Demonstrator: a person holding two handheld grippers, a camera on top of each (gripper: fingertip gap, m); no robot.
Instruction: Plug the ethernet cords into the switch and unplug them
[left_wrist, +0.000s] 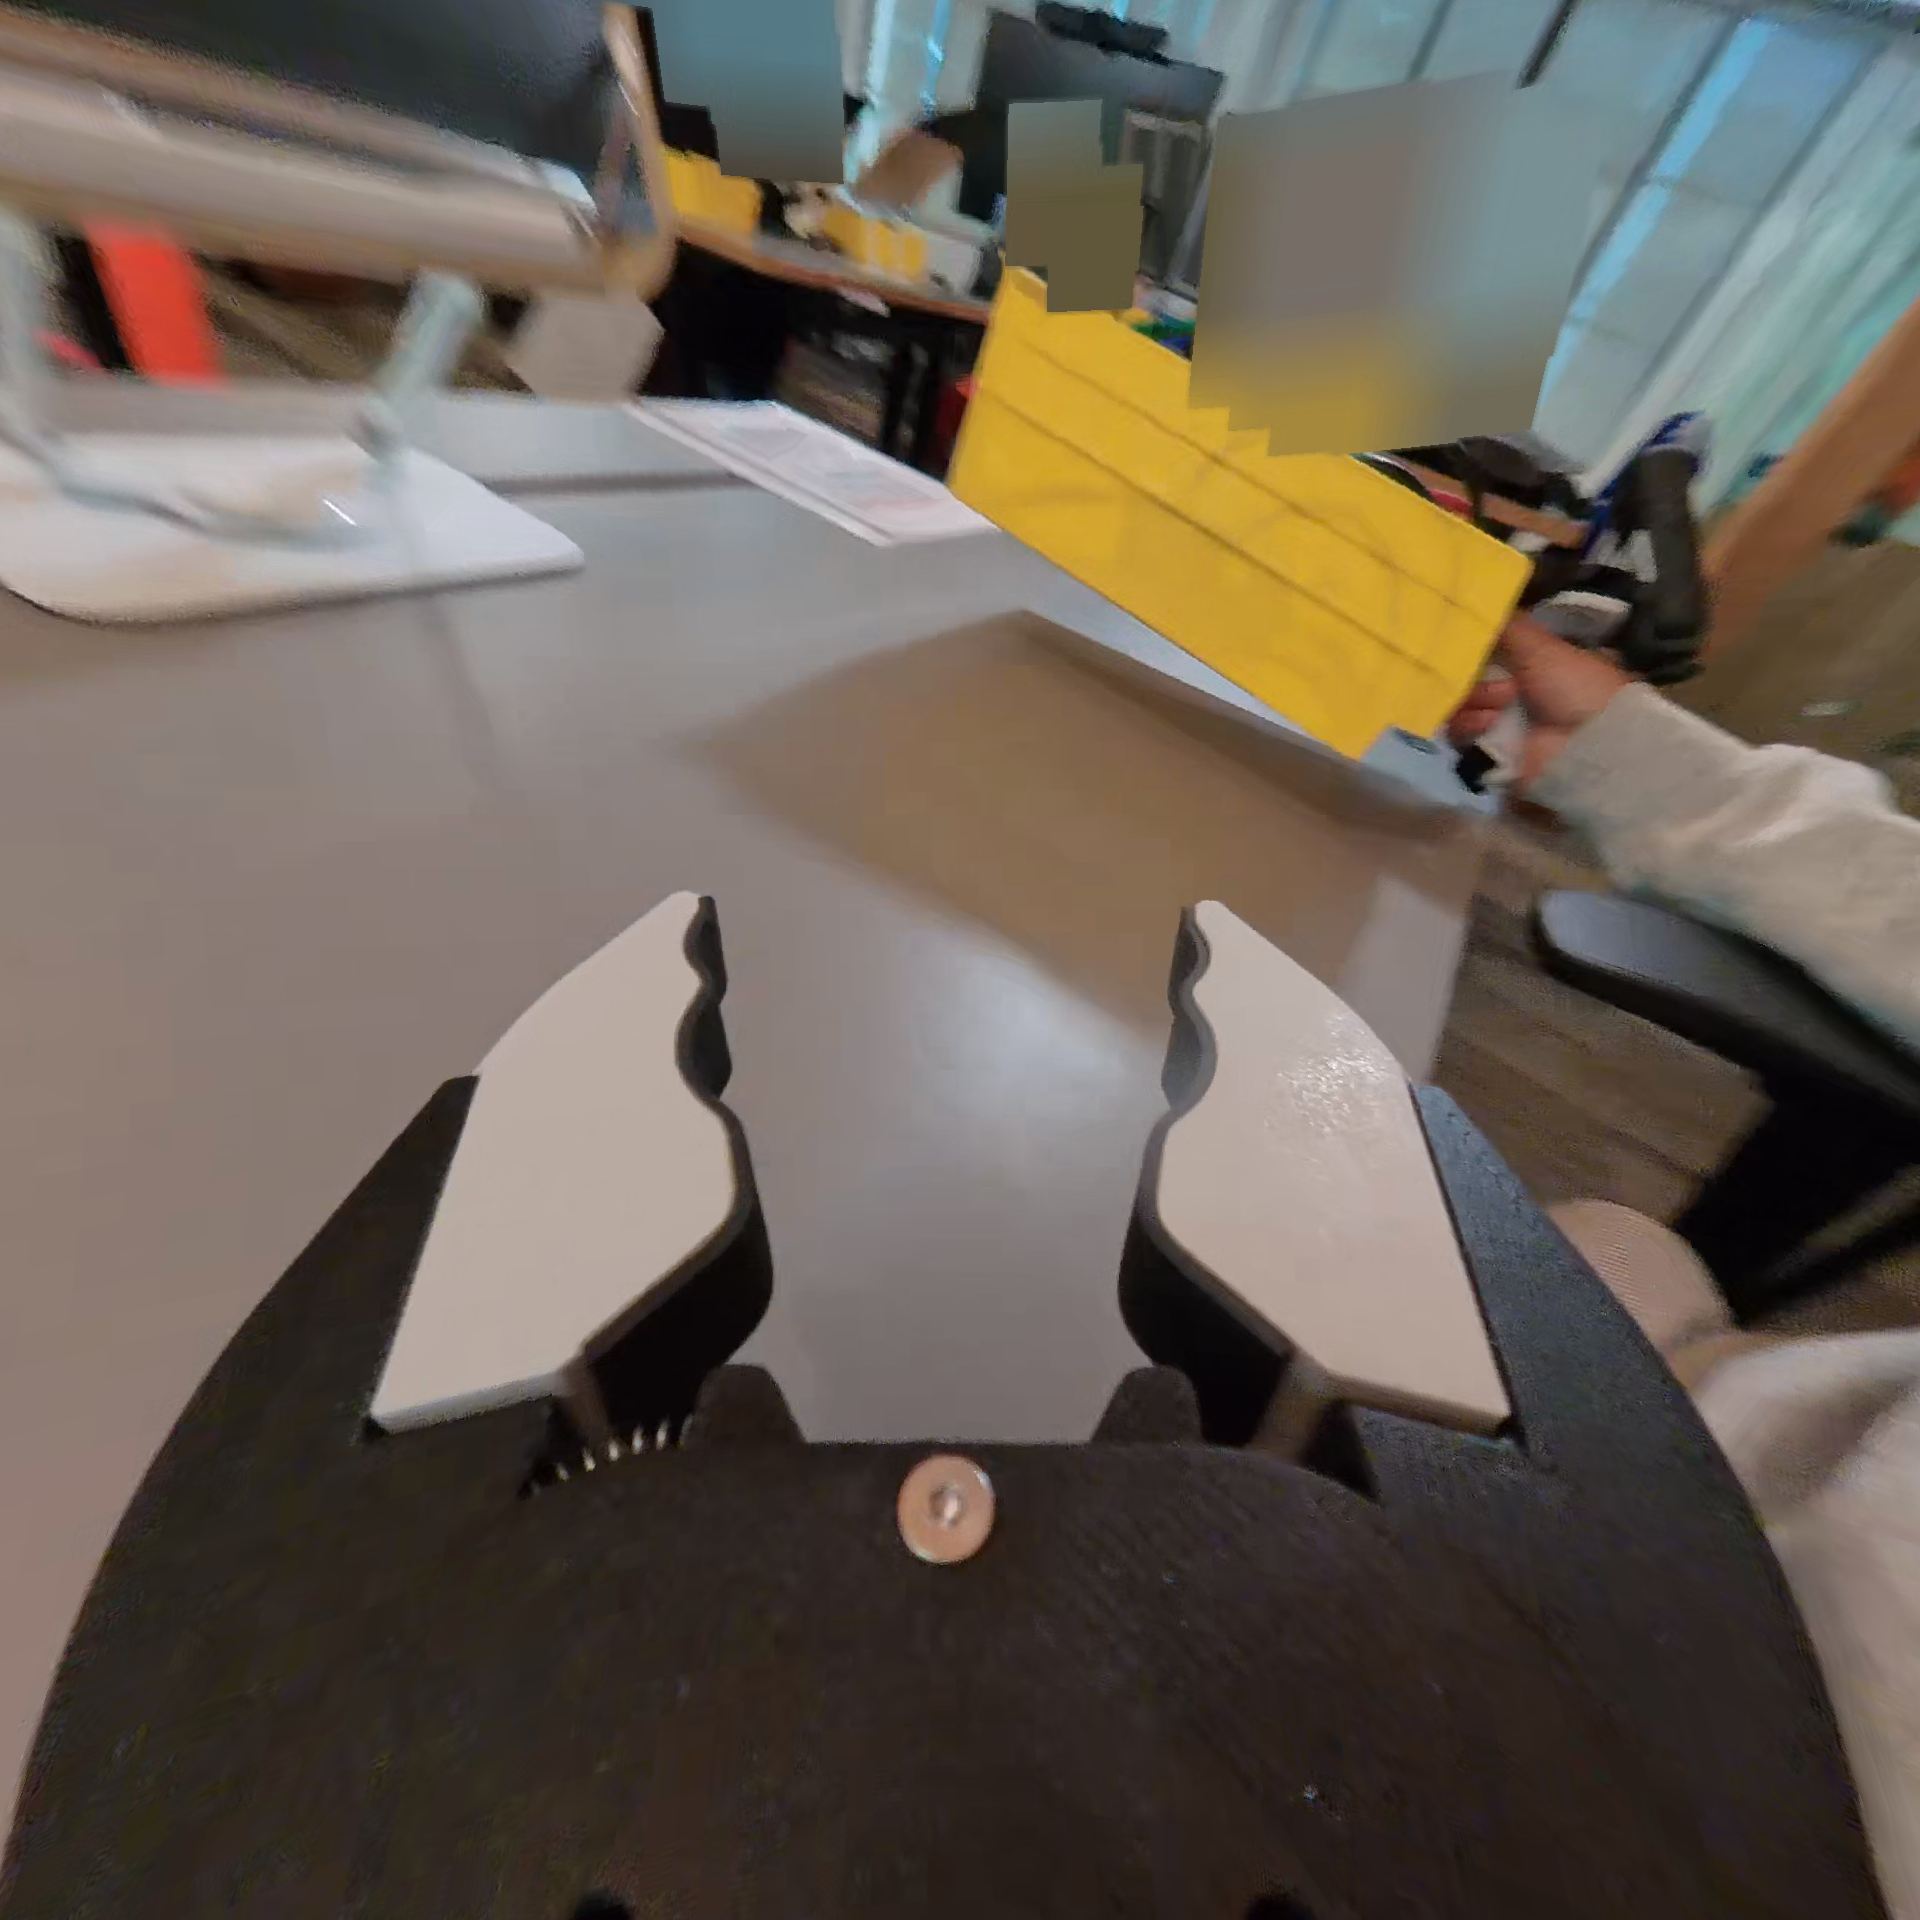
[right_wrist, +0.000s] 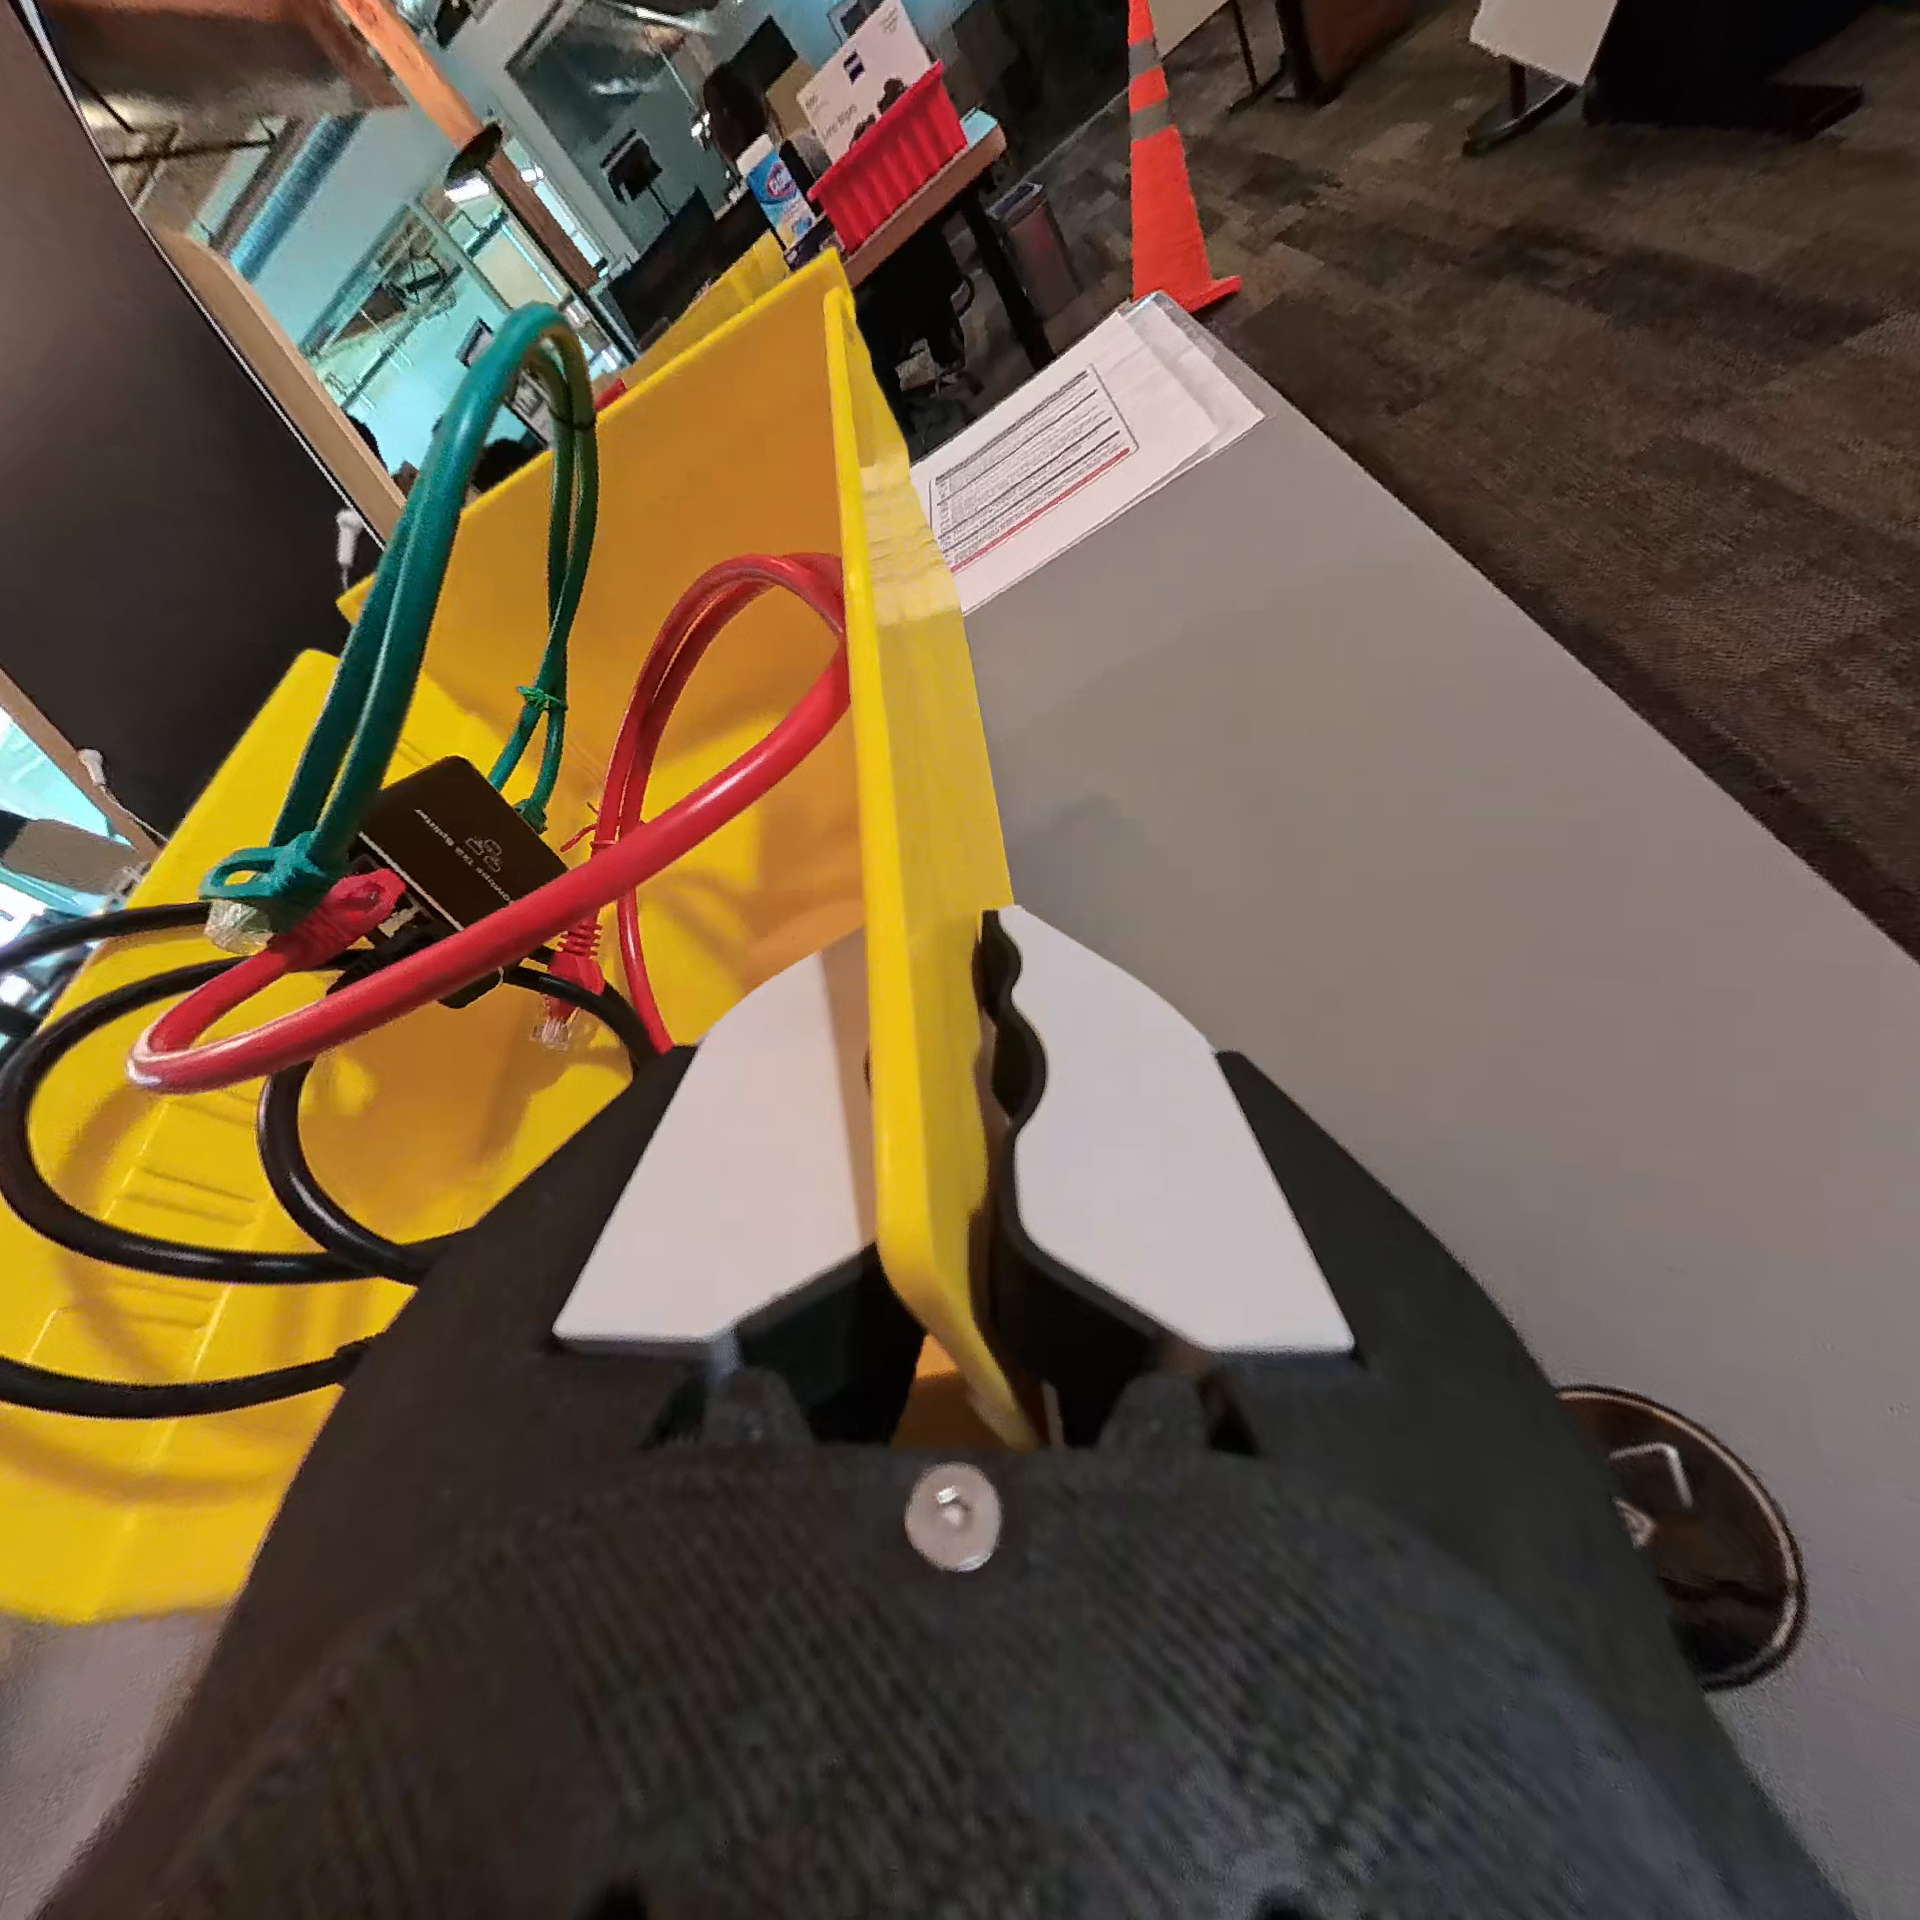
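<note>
Left tongs empty and parted; right tongs clamped on a yellow bin wall.

Left tongs (left_wrist: 945, 914): white-faced fingers (left_wrist: 582, 1174) spread wide, nothing between them, held level and pointing forward over the counter (left_wrist: 312, 883). Right tongs (right_wrist: 925, 935): fingers (right_wrist: 1132, 1143) closed from both sides on the wall of the yellow bin (right_wrist: 914, 831), one inside the bin, one outside, wall running deep toward the black body. In the left wrist view the person's right hand (left_wrist: 1548, 686) grips the right tool's handle at the bin's far end, with a light grey sleeve (left_wrist: 1745, 831) on the forearm reaching in from the right.
</note>
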